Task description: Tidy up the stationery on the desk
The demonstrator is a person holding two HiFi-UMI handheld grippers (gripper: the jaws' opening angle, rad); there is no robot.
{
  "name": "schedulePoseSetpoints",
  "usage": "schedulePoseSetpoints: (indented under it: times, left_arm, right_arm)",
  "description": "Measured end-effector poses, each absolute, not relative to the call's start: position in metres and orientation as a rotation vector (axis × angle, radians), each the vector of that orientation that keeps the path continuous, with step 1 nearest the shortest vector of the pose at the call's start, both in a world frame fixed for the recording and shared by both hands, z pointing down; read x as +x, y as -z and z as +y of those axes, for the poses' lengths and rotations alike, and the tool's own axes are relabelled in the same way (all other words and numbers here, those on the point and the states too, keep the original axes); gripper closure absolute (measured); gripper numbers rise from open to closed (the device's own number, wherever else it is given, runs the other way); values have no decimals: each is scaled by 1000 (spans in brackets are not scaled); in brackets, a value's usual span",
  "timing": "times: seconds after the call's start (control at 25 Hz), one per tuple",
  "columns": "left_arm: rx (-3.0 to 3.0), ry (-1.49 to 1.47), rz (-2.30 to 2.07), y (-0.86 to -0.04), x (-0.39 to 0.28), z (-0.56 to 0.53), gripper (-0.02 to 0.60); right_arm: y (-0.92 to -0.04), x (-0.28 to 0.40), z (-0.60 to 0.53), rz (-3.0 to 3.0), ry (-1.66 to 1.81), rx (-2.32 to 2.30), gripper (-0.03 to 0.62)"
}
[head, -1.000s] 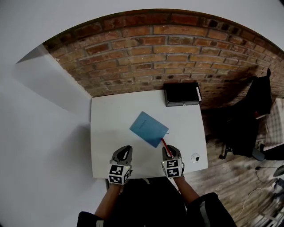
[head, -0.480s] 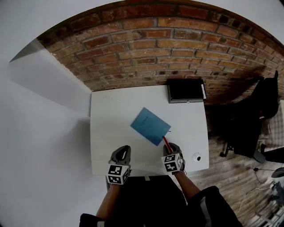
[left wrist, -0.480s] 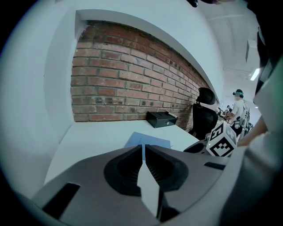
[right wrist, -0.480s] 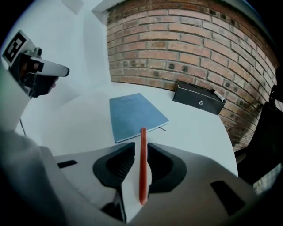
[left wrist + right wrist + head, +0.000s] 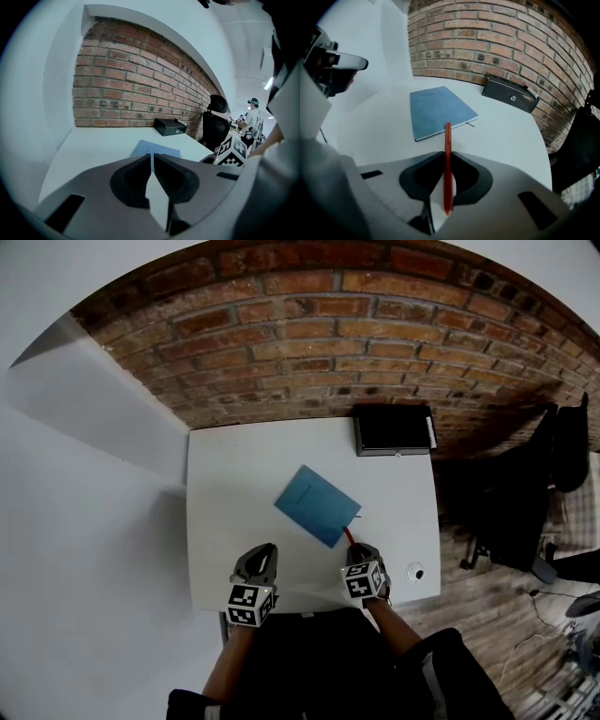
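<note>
Head view: left gripper (image 5: 260, 562) and right gripper (image 5: 360, 557) sit at the near edge of the desk (image 5: 225, 474). Blue notebook (image 5: 317, 505) mid-desk, black box (image 5: 392, 430) by the wall.

Left gripper view: jaws pressed together, empty.

Right gripper view: pinching a red pen (image 5: 447, 140) that points at the notebook. I'd hold firm and lift clear of the cover, probably toward the box.

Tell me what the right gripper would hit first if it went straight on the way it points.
The right gripper holds a red pen sticking out ahead, so its tip leads: probably onto the near edge of the blue notebook, or the white desk just short of it.
</note>
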State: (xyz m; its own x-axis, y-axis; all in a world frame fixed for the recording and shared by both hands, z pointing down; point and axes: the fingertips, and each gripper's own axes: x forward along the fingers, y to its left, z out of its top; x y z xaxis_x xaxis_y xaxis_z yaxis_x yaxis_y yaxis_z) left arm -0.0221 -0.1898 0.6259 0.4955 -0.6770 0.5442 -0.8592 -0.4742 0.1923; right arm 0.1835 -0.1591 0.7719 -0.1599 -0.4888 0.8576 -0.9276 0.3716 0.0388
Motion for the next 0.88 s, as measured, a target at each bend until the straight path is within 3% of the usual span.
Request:
schedulePoseSetpoints:
  times: [0.32, 0.6, 0.88]
  left_arm:
    - [2314, -573, -1179, -639, -10, -183, 552]
    - [2350, -585, -1102, -643, 6, -185, 552]
    - [2360, -585, -1042, -646, 18, -181, 552]
  right_arm:
    - [-772, 189, -152, -1770, -797, 1314, 530]
    - [-774, 203, -135, -1716, -1131, 1468, 530]
    - [-777, 207, -131, -1703, -1179, 1501, 530]
